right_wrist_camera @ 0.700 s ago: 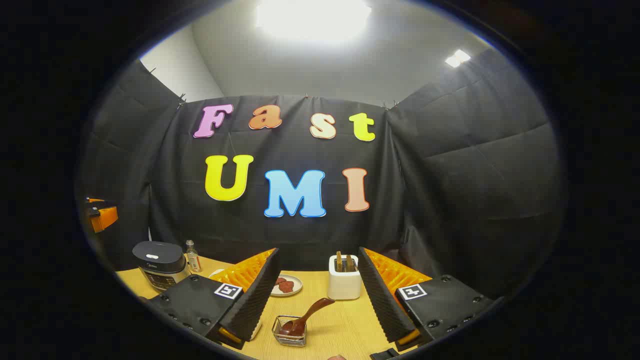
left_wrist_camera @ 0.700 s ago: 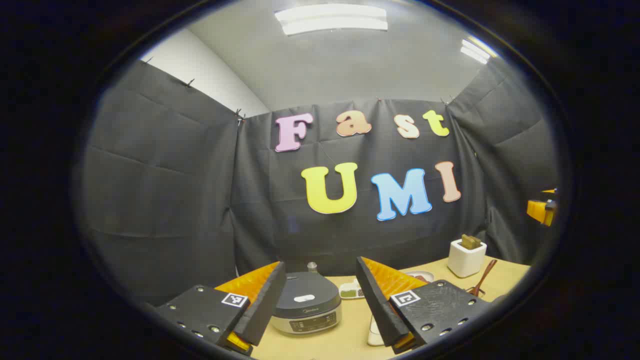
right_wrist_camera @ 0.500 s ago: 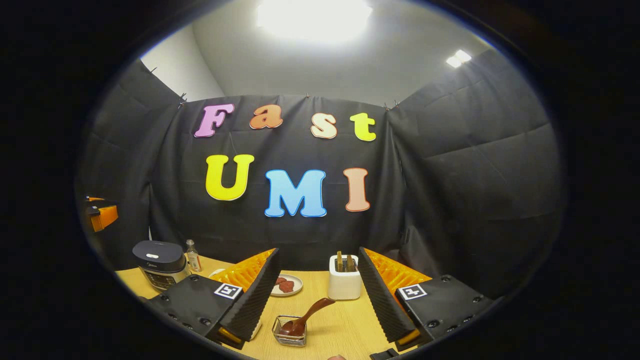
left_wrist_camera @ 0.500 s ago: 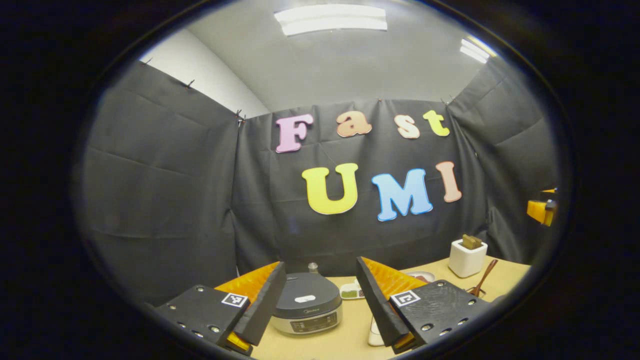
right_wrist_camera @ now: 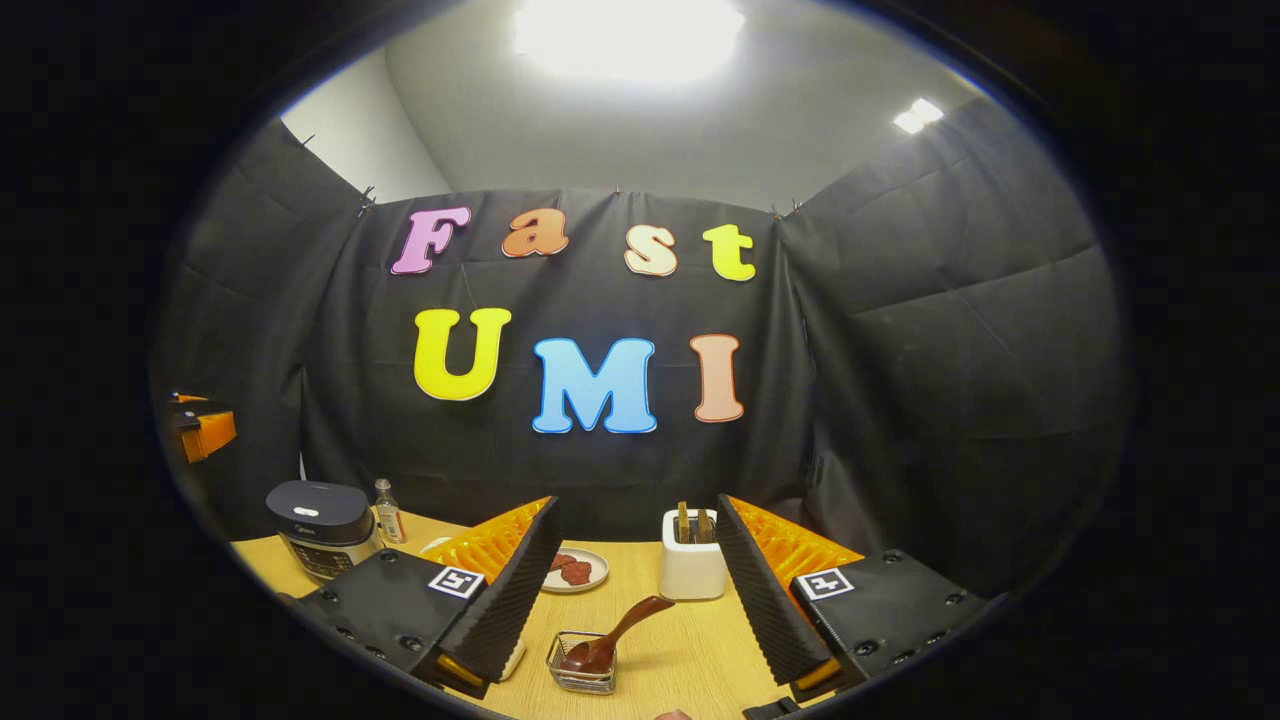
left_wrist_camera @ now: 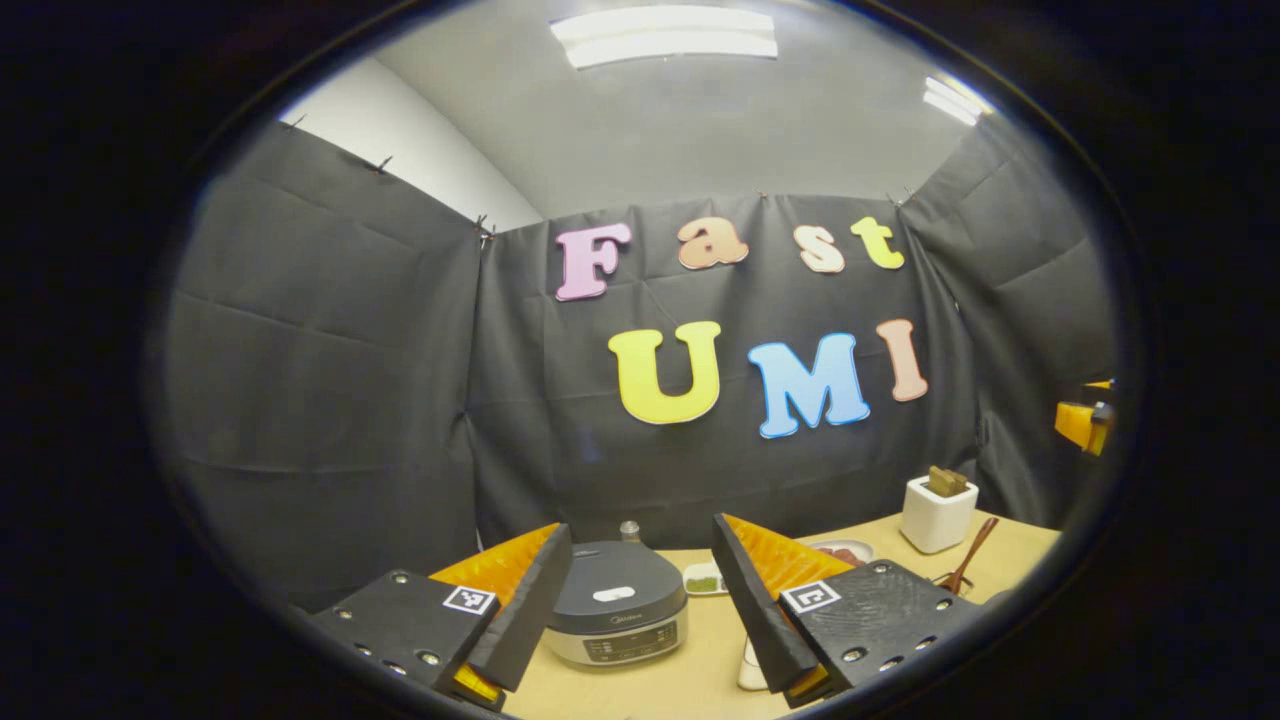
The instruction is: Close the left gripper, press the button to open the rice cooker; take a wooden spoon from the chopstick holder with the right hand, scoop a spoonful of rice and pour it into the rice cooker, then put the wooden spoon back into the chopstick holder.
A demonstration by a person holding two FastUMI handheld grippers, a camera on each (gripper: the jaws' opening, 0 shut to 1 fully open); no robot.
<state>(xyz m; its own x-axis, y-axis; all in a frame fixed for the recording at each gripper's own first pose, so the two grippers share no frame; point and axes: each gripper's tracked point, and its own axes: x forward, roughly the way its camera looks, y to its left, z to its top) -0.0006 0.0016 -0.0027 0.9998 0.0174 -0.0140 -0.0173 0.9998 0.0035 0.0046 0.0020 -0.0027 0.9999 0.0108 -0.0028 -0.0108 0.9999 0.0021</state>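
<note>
The left gripper (left_wrist_camera: 635, 610) is held with fingers apart, the closed rice cooker (left_wrist_camera: 617, 617) framed between them; unless closed, the button (left_wrist_camera: 612, 594) could be missed. The right gripper (right_wrist_camera: 640, 590) is also spread, the chopstick holder (right_wrist_camera: 692, 568) between its fingers.

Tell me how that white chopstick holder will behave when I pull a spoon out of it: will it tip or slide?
The chopstick holder looks squat and blocky with a flat base, so tipping seems unlikely. It stands free on the smooth wooden table, so it may slide if dragged sideways. A straight upward pull by the right gripper looks safest.
</note>
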